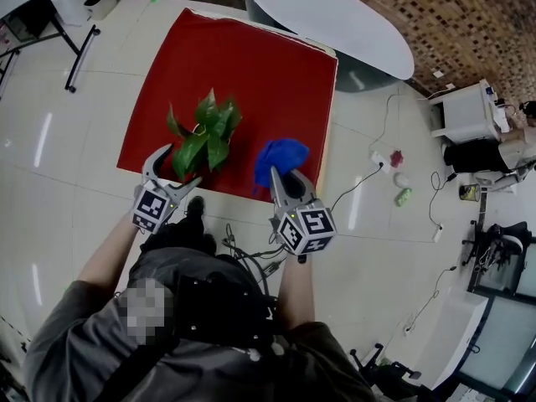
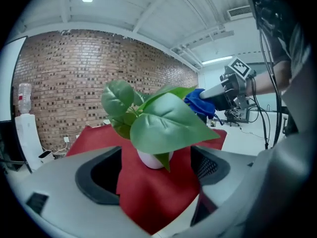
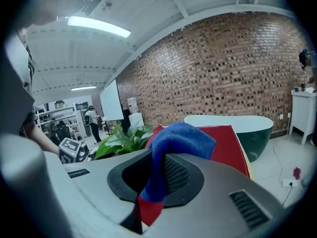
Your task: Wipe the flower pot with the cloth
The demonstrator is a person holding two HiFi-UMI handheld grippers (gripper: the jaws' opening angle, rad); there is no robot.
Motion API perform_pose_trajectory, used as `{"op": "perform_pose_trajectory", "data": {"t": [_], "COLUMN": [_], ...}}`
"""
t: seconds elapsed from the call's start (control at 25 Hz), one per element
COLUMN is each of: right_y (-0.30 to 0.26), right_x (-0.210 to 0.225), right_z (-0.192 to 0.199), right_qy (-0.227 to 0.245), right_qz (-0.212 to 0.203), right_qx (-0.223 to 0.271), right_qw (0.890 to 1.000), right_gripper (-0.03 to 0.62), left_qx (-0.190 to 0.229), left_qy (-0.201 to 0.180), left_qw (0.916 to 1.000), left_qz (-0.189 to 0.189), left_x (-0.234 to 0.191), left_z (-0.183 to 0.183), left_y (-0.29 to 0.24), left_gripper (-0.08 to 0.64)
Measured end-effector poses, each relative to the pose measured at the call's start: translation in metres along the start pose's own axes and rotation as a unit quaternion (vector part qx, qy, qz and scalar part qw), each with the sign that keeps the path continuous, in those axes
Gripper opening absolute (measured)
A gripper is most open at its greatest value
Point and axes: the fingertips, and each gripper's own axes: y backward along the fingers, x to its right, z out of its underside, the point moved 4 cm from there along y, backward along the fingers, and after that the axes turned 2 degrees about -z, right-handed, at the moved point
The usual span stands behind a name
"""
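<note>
Your left gripper [image 1: 177, 167] holds its fingers wide and empty, aimed at the small white flower pot [image 2: 152, 158] just ahead on the red-covered bench [image 1: 251, 65], probably to steady it, while your right gripper [image 1: 285, 178] clamps the blue towelling cloth [image 1: 280, 156] for wiping.

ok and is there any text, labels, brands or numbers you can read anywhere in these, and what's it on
No readable words, brands or numbers in any view.
Marker cube on each gripper: black-and-white square patterns only, no letters.
Water bottle by the brick wall: red label, too small to read.
Whiteboard: too far off, nothing legible.
</note>
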Motion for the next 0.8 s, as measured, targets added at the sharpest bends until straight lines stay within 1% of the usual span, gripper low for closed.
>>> {"op": "perform_pose_trajectory", "data": {"t": [0.08,0.24,0.36,0.52,0.64,0.8], "right_y": [-0.015,-0.06,-0.094,-0.127,-0.151,-0.163], "right_x": [0.006,0.015,0.014,0.012,0.016,0.003], "right_z": [0.002,0.014,0.025,0.027,0.031,0.036], "right_qy": [-0.002,-0.021,-0.034,-0.052,-0.056,-0.065], "right_qz": [-0.001,-0.011,-0.053,-0.12,-0.15,-0.175], "right_qx": [-0.006,-0.024,-0.047,-0.064,-0.08,-0.093], "right_qw": [1.0,0.999,0.997,0.989,0.984,0.978], "right_gripper": [0.061,0.061,0.061,0.061,0.061,0.061], "left_qx": [0.001,0.003,0.003,-0.001,0.004,0.015], "left_qy": [-0.004,-0.013,-0.016,-0.026,-0.04,-0.036], "left_qw": [0.9999,0.9991,0.9979,0.9929,0.9906,0.9889], "left_qz": [0.012,0.04,0.063,0.117,0.131,0.143], "left_x": [-0.006,-0.032,-0.046,-0.045,-0.049,-0.054], "left_z": [0.0,0.005,0.008,0.003,0.0,-0.003], "left_y": [-0.011,-0.038,-0.053,-0.073,-0.091,-0.093], "left_gripper": [0.438,0.445,0.445,0.445,0.445,0.445]}}
